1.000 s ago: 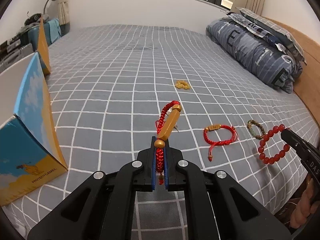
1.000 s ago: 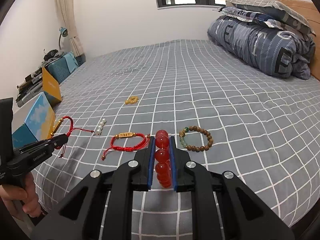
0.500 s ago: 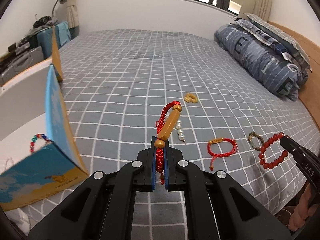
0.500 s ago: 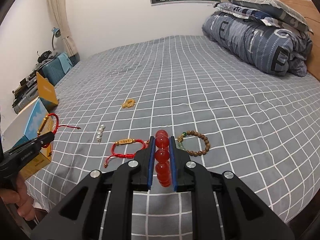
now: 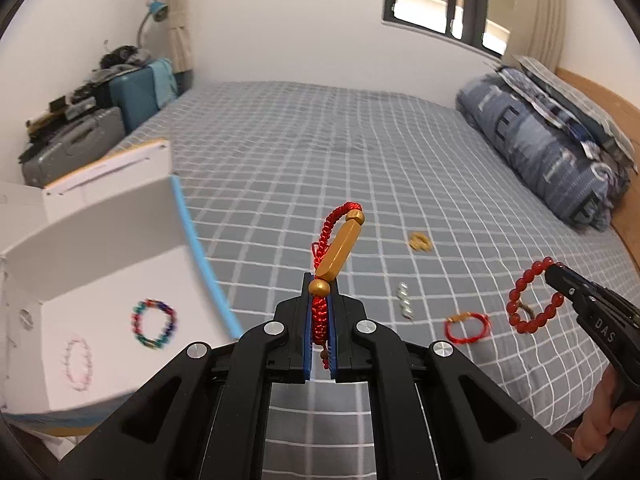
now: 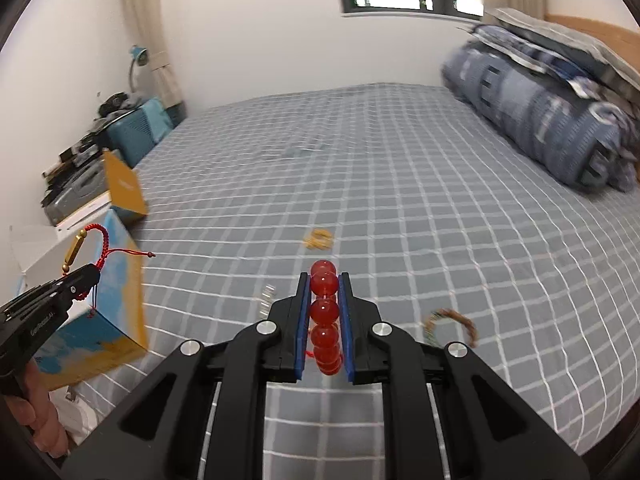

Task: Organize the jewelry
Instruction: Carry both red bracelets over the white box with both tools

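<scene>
The left gripper [image 5: 320, 320] clenches a red cord bracelet with a gold bar [image 5: 338, 248], raised just right of an open white box [image 5: 100, 280] holding a multicoloured bead bracelet [image 5: 154, 322] and a pink one [image 5: 78, 364]. At right, the right gripper [image 6: 324, 320] grasps a red bead bracelet [image 6: 325, 312] above the grey checked bed [image 5: 320, 152].

Box [image 5: 100, 320] cut off at left edge; pink bracelet [image 5: 79, 364] inside blurred, beads indistinct.
</scene>
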